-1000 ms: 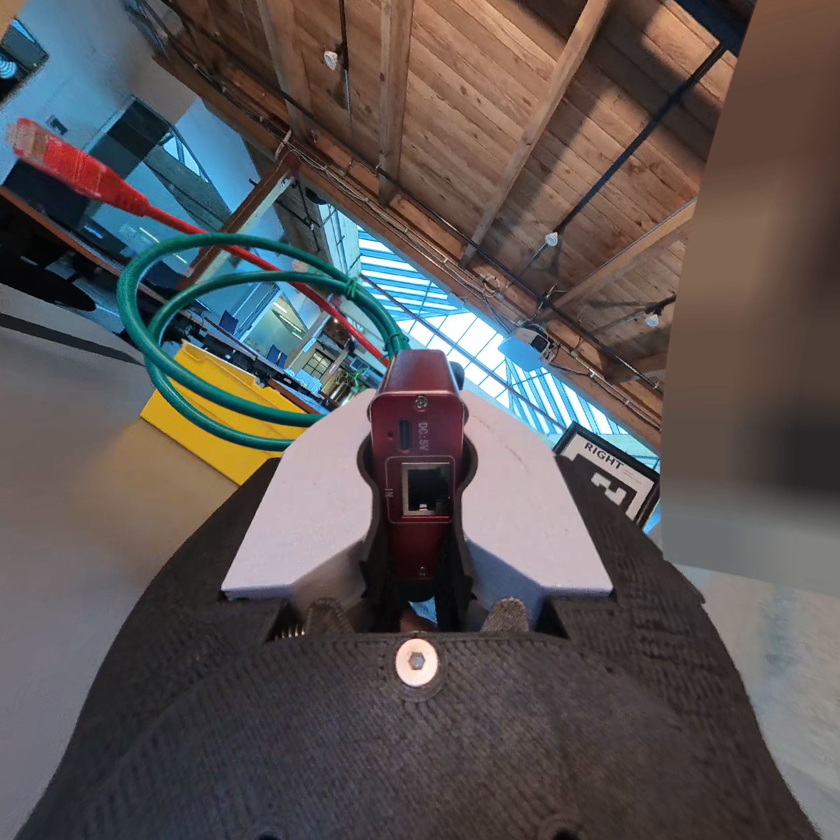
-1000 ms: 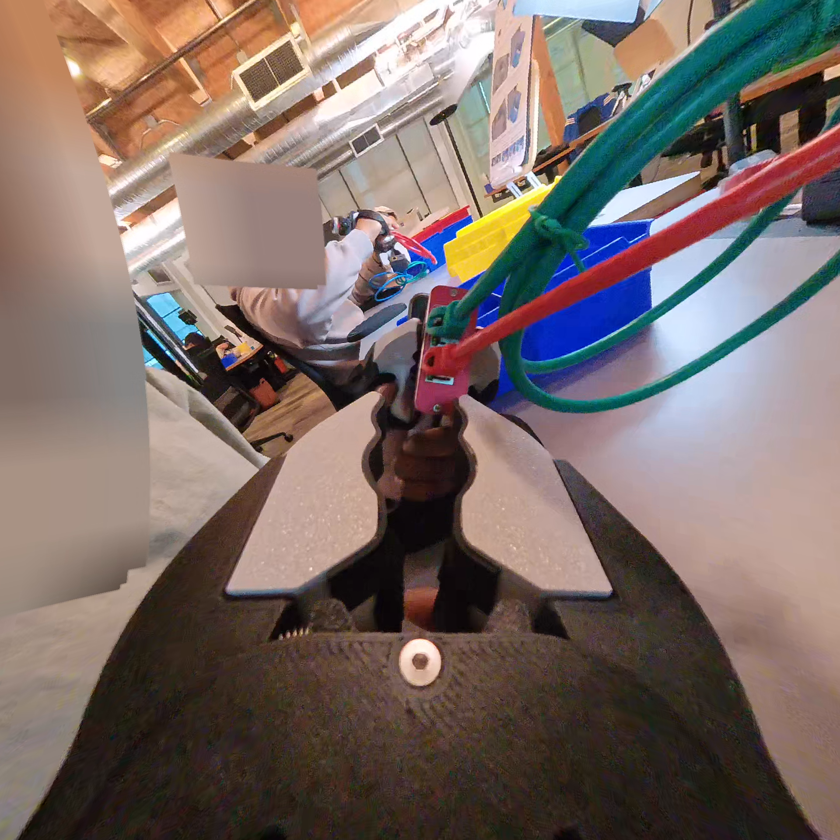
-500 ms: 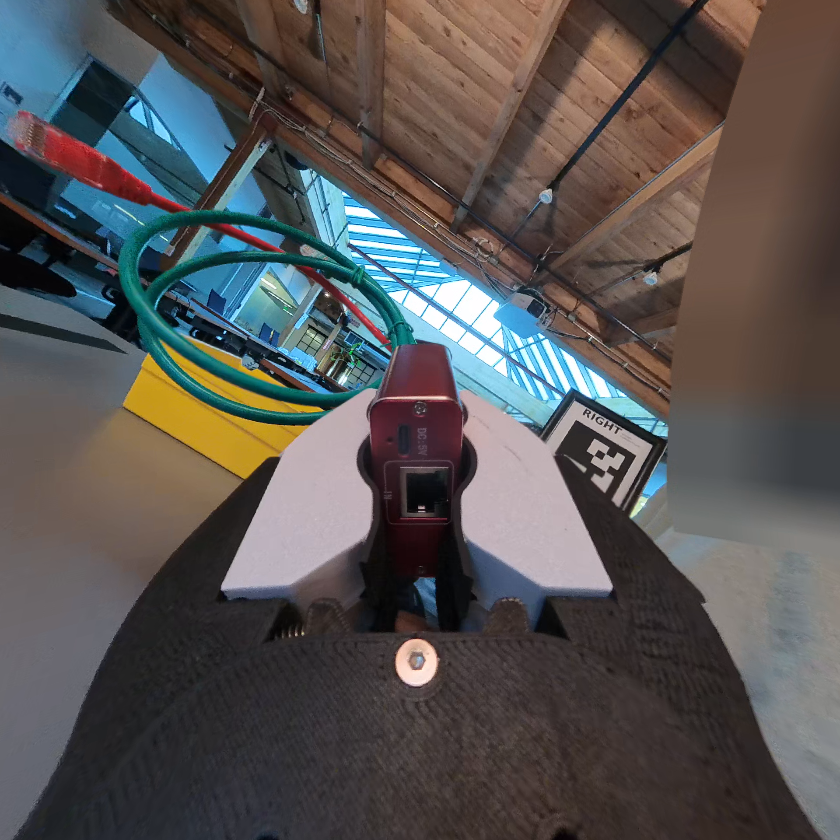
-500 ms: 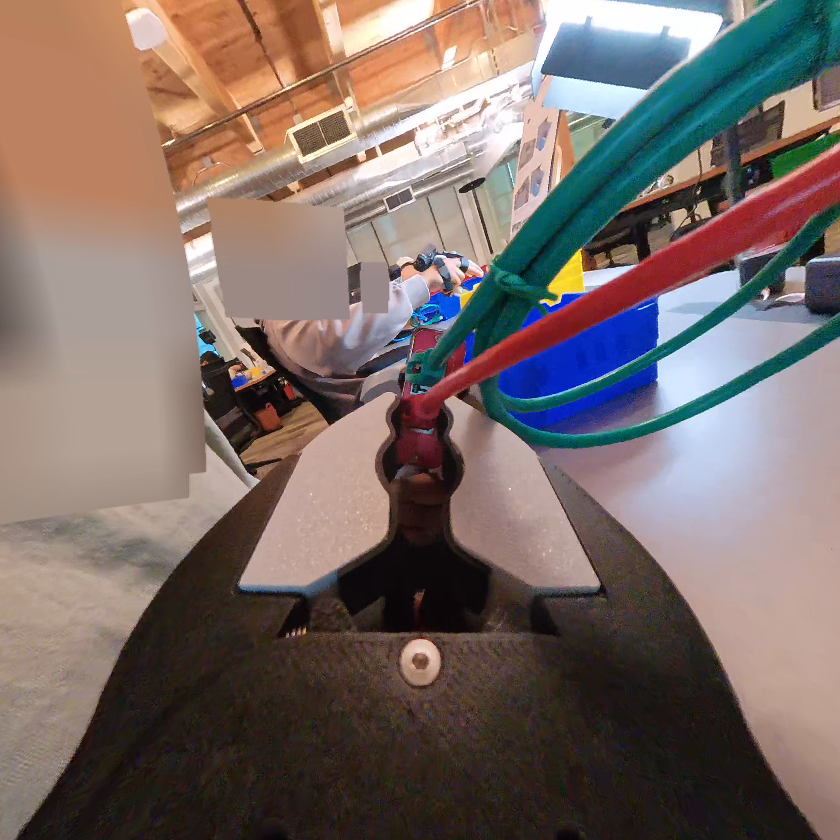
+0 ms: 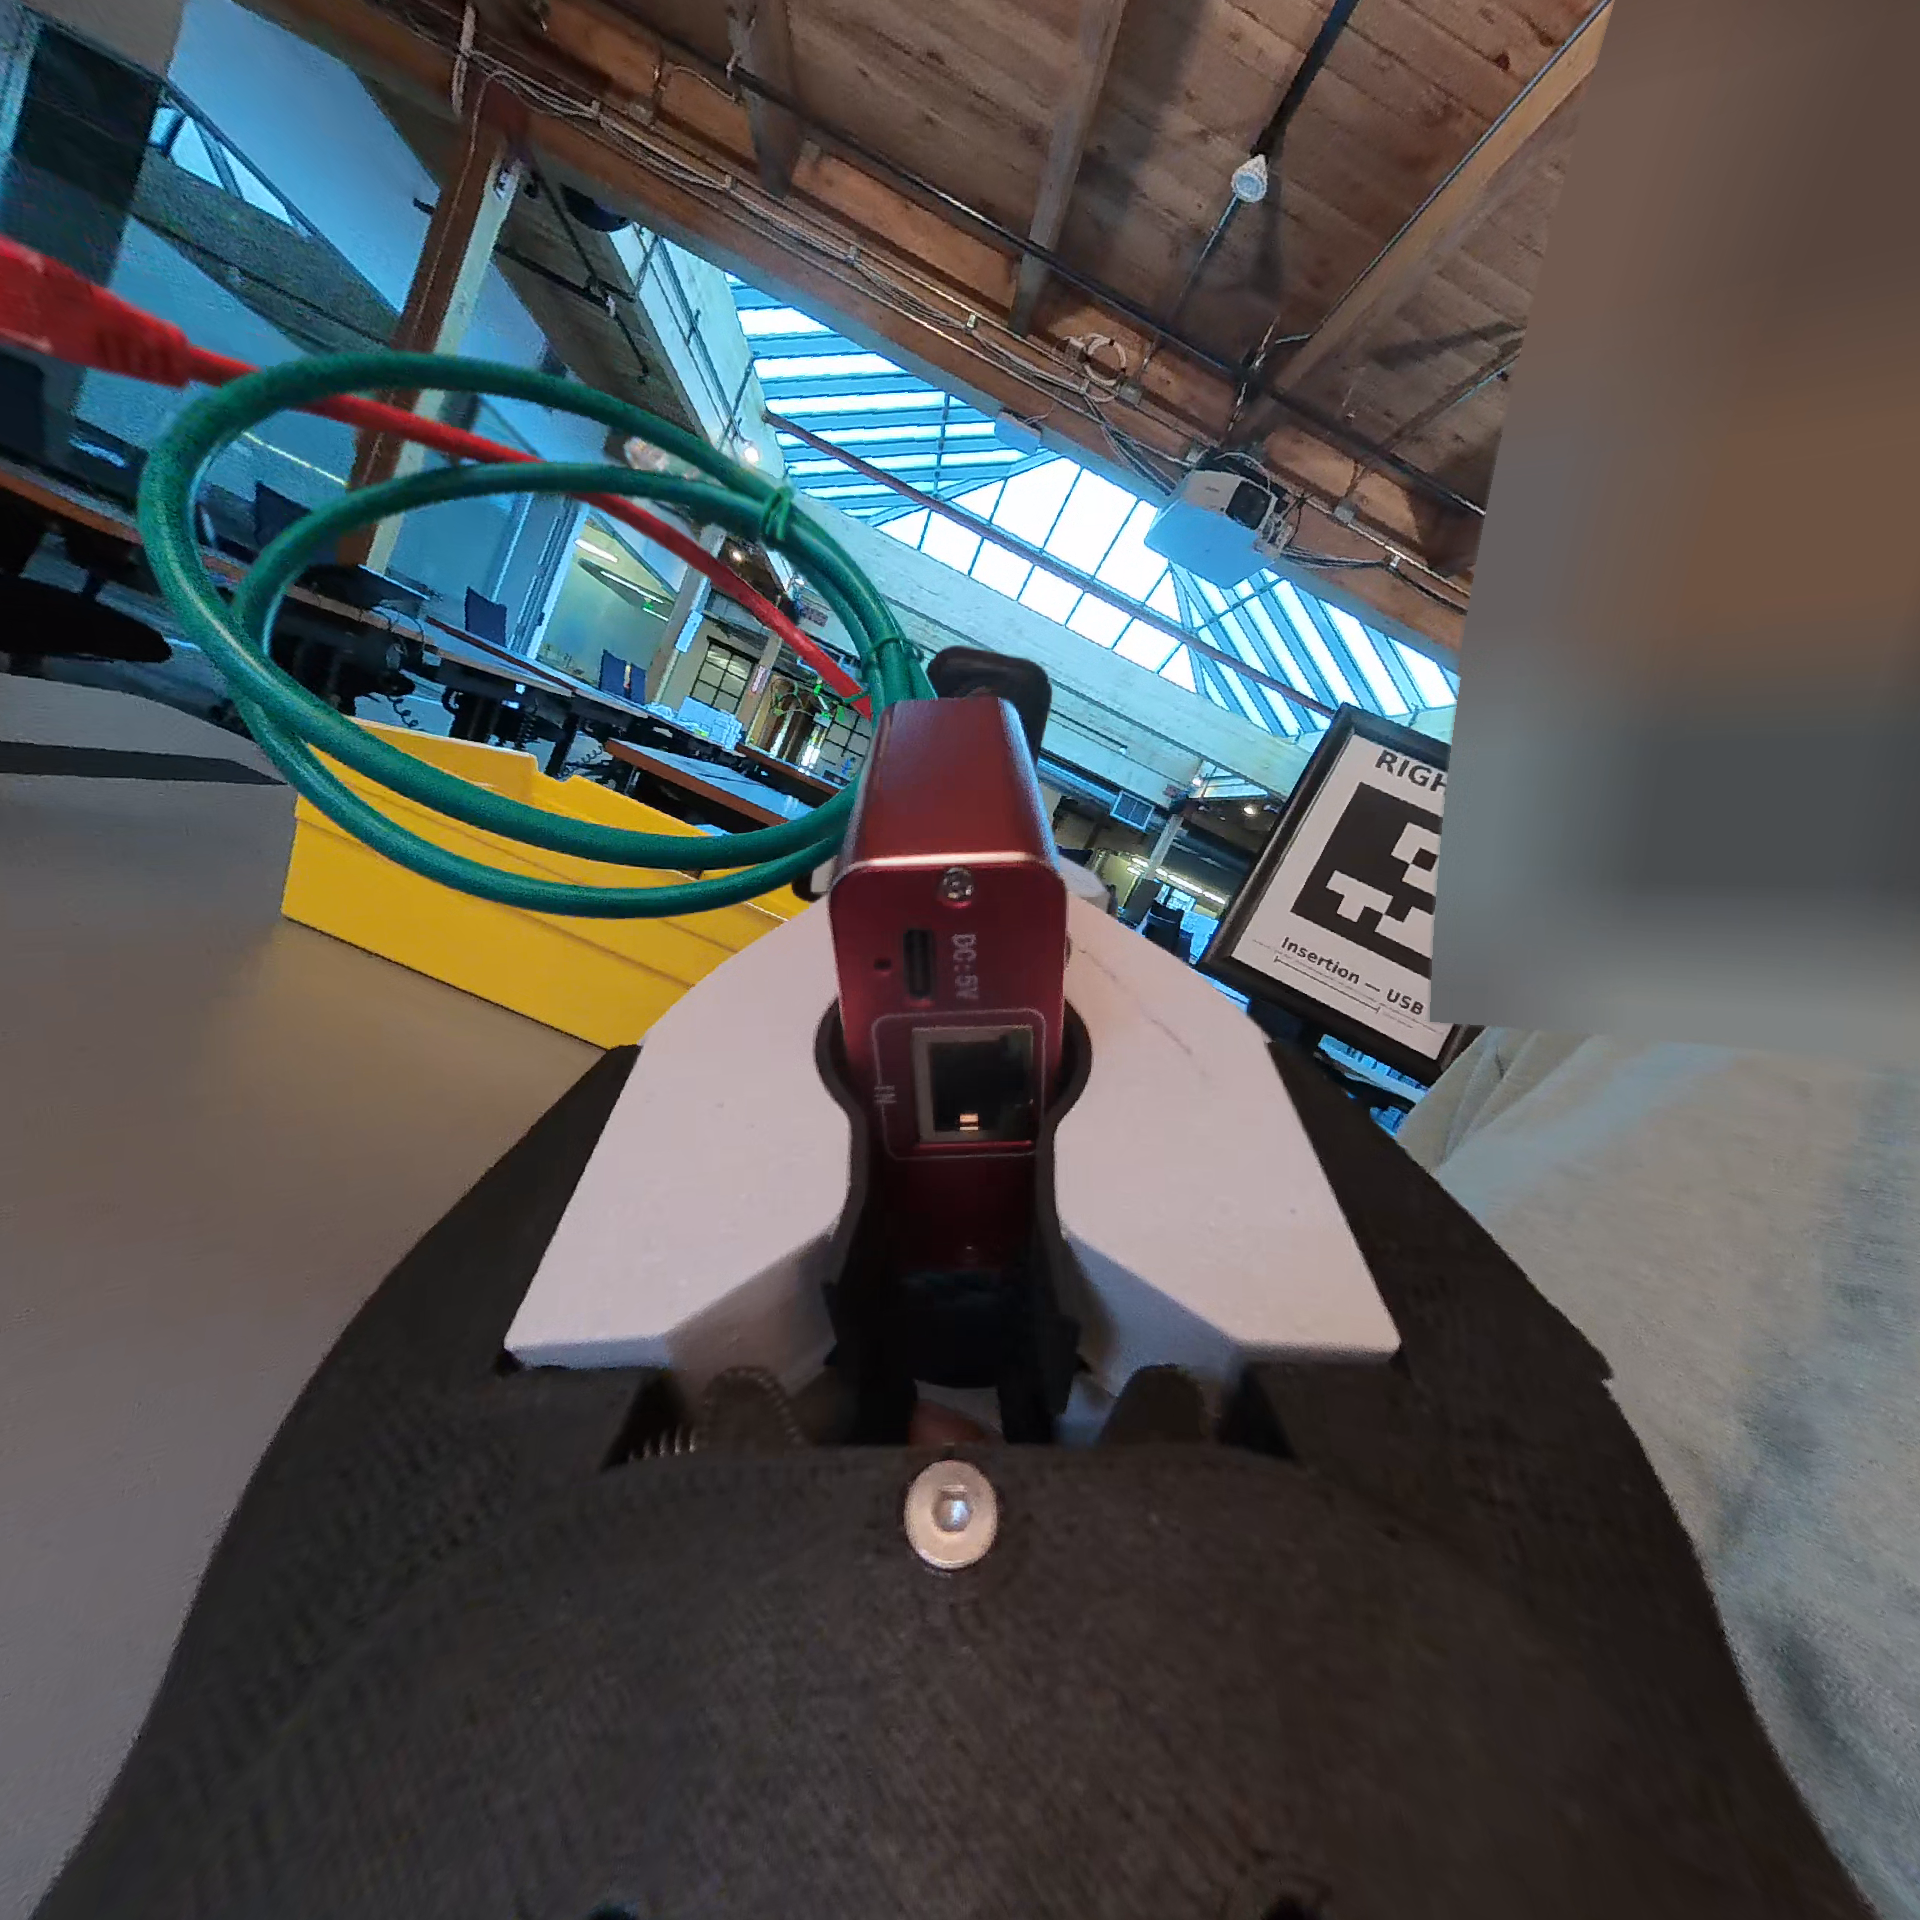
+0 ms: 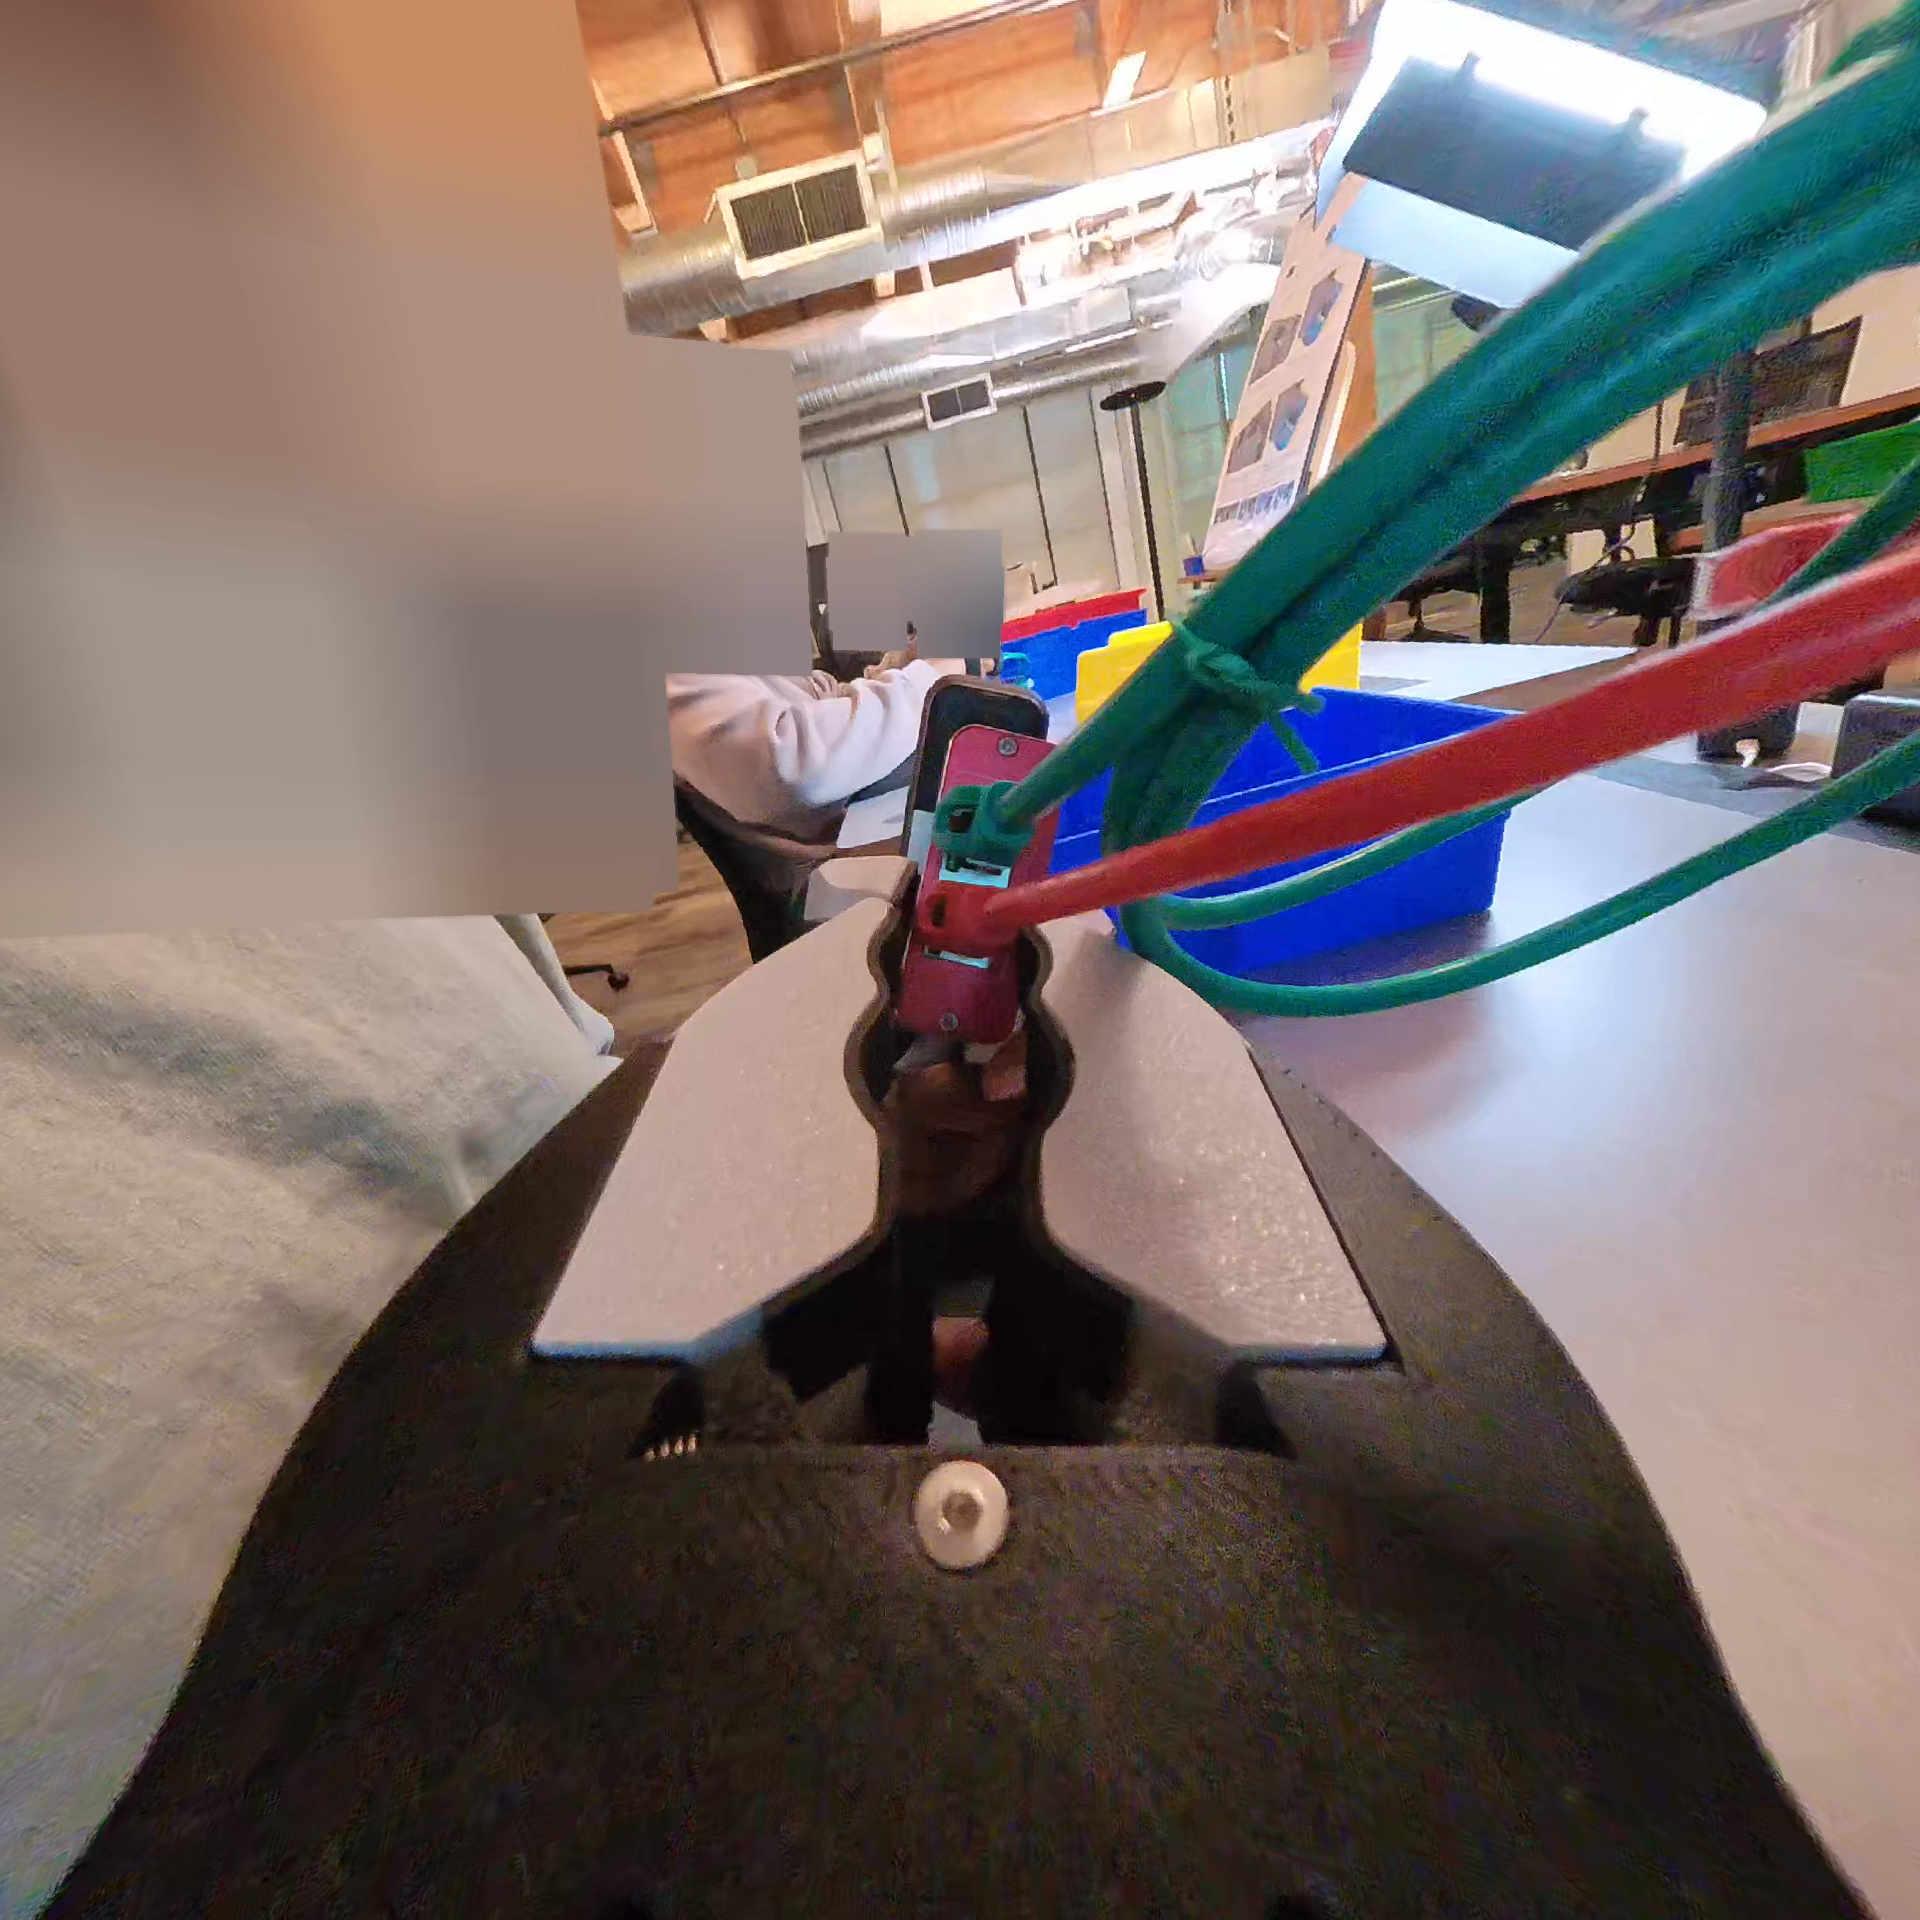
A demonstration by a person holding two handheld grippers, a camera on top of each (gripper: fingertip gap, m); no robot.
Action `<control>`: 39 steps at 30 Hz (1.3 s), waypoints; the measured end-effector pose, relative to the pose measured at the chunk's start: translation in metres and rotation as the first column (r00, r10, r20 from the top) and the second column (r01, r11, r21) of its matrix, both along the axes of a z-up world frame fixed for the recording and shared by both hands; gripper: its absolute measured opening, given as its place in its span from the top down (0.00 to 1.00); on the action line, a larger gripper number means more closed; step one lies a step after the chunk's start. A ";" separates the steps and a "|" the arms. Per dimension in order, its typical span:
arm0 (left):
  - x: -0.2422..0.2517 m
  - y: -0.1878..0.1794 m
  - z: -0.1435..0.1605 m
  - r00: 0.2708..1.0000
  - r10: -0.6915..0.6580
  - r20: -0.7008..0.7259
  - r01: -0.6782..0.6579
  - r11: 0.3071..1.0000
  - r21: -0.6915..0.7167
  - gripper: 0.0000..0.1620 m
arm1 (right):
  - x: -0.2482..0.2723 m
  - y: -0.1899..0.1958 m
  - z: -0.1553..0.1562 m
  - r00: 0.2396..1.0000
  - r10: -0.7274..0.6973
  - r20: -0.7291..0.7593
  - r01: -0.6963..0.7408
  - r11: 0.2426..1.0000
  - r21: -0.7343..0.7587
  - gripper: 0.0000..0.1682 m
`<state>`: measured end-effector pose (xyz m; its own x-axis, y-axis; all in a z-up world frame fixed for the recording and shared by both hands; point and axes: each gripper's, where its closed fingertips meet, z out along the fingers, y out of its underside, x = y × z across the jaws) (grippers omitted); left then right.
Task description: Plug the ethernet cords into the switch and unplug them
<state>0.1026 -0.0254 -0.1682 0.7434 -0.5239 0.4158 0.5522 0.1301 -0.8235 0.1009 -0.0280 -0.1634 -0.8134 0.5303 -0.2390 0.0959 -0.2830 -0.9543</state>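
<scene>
My left gripper (image 5: pixel 951 966) is shut on a dark red switch (image 5: pixel 951 831), held end-on above the table. Its near face shows an empty ethernet port (image 5: pixel 977 1081). A looped green cord (image 5: pixel 416 790) and a red cord (image 5: pixel 520 457) run from its far end. The red cord's free plug (image 5: pixel 62 312) hangs in the air at far left. In the right wrist view the green plug (image 6: pixel 971 816) and red plug (image 6: pixel 956 909) sit in the switch (image 6: pixel 977 769). My right gripper (image 6: pixel 961 935) has its jaws slightly apart around the switch's lower end at the red plug.
A yellow bin (image 5: pixel 468 914) and a framed marker sign (image 5: pixel 1340 883) stand on the grey table (image 5: pixel 156 1039). A blue bin (image 6: pixel 1351 883) sits behind the cords. A person (image 6: pixel 790 748) sits in the background. Pale cloth (image 5: pixel 1714 1351) lies close on the right. The grippers are tip to tip, or close to it.
My right gripper has moved in toward the switch's plugged end, which now sits between its fingertips. The left gripper has tilted downward with the switch still in it.
</scene>
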 end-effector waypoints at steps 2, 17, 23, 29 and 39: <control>0.003 0.001 -0.001 1.000 -0.011 -0.011 0.011 1.000 -0.006 0.82 | 0.003 0.000 -0.001 1.000 0.014 0.008 -0.014 1.000 0.023 0.89; -0.001 0.007 -0.006 0.944 0.221 -0.246 -0.224 0.974 0.017 0.82 | -0.004 0.006 -0.003 0.991 -0.134 -0.019 0.135 0.990 0.044 0.92; -0.002 -0.002 0.010 0.992 0.106 -0.064 -0.100 0.991 0.084 0.82 | -0.002 -0.002 0.014 0.967 -0.198 -0.159 0.209 0.977 0.050 0.93; -0.026 -0.019 0.021 0.989 0.086 0.118 -0.105 0.981 0.162 0.82 | 0.022 0.084 0.038 0.873 -0.442 -0.204 0.449 0.894 -0.016 0.93; -0.023 -0.015 0.017 0.990 0.074 0.122 -0.090 0.987 0.135 0.82 | 0.104 0.238 -0.003 0.324 -0.942 -0.086 0.833 0.241 0.498 0.93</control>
